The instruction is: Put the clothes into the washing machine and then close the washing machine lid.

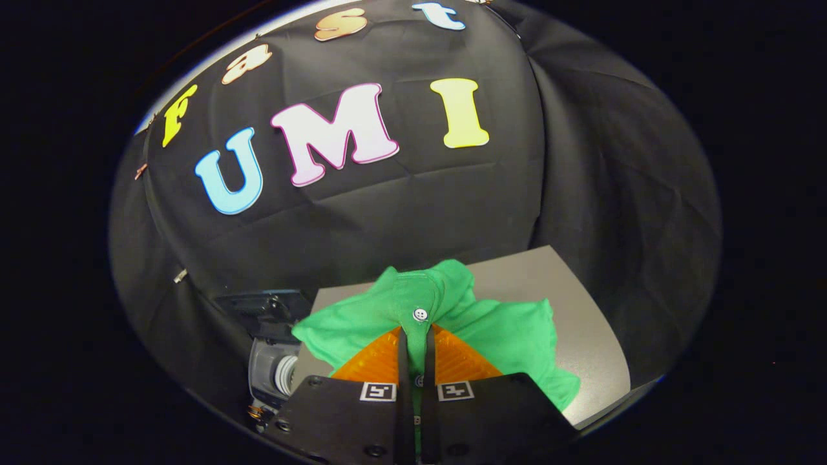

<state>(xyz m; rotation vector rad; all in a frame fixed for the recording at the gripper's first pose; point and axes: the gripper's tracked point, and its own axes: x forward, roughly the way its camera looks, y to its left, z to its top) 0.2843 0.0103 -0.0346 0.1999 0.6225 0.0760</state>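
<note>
Jaws of gripper (417,339) clenched on green shirt (491,323) placket, garment spread over grey table (594,336).

Gripper (417,342) jaws nearly closed, pinching

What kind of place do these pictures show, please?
Probably a staged recording booth for a laundry task, not a real home: black cloth wall, grey table, and a green shirt pinched in the hand-held gripper.
</note>
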